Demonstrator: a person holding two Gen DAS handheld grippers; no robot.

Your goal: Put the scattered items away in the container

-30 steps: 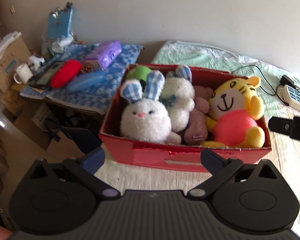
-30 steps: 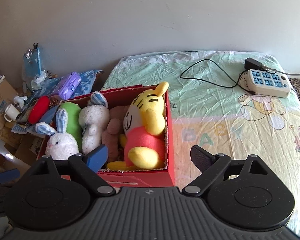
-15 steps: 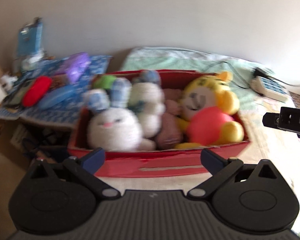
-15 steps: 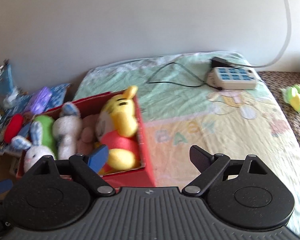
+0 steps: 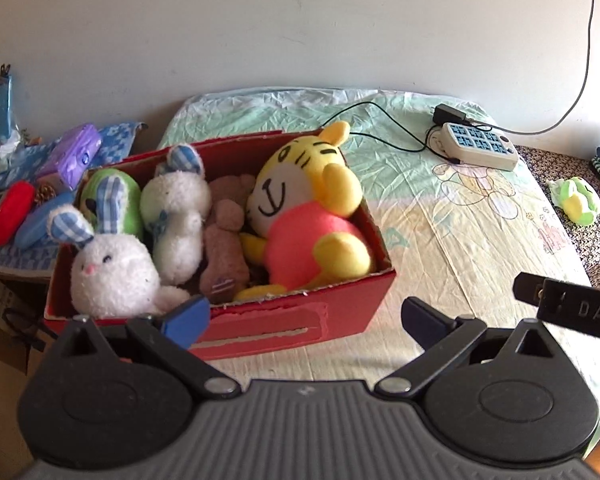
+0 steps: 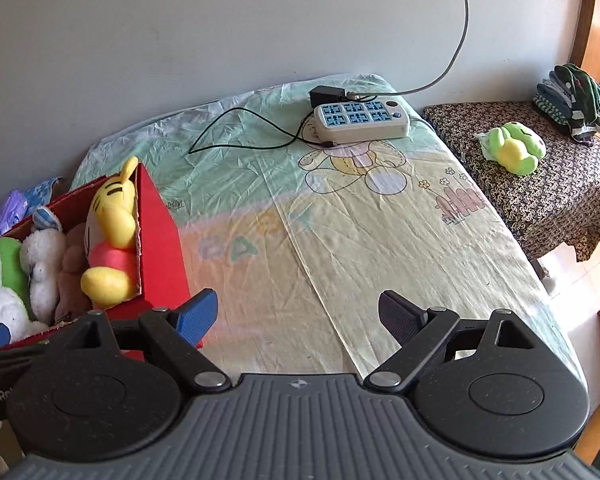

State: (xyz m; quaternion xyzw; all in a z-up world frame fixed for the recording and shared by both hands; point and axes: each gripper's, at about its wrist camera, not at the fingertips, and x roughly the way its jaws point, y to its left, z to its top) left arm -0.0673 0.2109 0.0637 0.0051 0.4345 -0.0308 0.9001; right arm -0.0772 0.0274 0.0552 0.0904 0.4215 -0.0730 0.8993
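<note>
Both grippers wide open, empty: left gripper [image 5: 306, 318] by red box [image 5: 352, 300] w/ plush tiger [image 5: 308, 216]; right gripper [image 6: 298, 314] over "BABY" sheet [image 6: 364, 216]. Green plush [image 6: 514, 148] apart on side table. "DAS" on right tool.

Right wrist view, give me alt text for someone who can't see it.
An open, empty tool hovers over a cartoon-print bedsheet. A red box of plush toys sits at left; a green frog plush lies on a side table at right.

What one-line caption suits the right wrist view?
Open right gripper faces a frog toy beyond the bed.
</note>
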